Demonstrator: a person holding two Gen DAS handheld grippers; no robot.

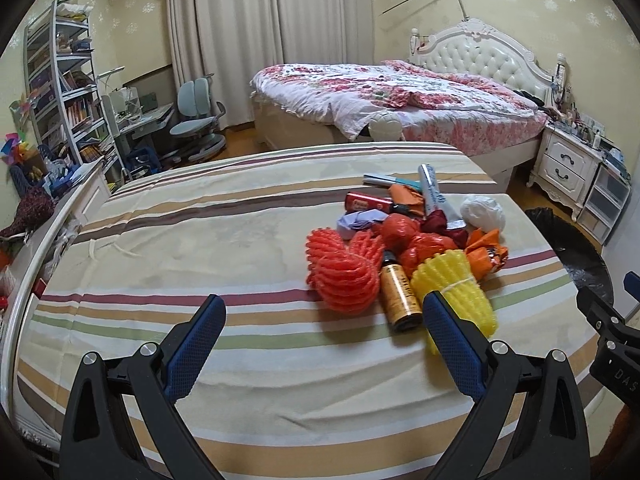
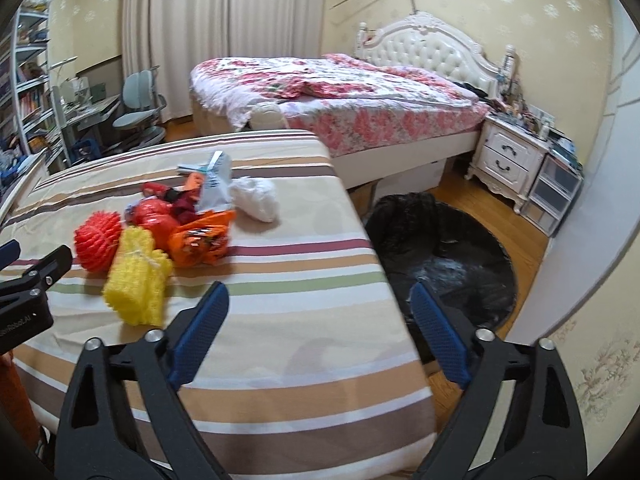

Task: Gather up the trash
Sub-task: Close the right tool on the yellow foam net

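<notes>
A striped bed (image 1: 240, 216) carries the trash pile (image 1: 404, 240) near its right edge, and a black bin bag (image 2: 444, 256) lies open on the floor just beside that edge. Both grippers hover above the bed, jaws spread wide and holding nothing — the left gripper (image 1: 320, 312) just short of the yellow net (image 1: 456, 292) and brown bottle (image 1: 398, 292), the right gripper (image 2: 320, 300) over the bed's edge.

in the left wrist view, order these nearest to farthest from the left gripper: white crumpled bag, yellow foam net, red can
1. yellow foam net, right beside the left gripper's right finger
2. white crumpled bag, on the pile's far right
3. red can, at the pile's back left; close to the bag, so these two are hard to separate
</notes>
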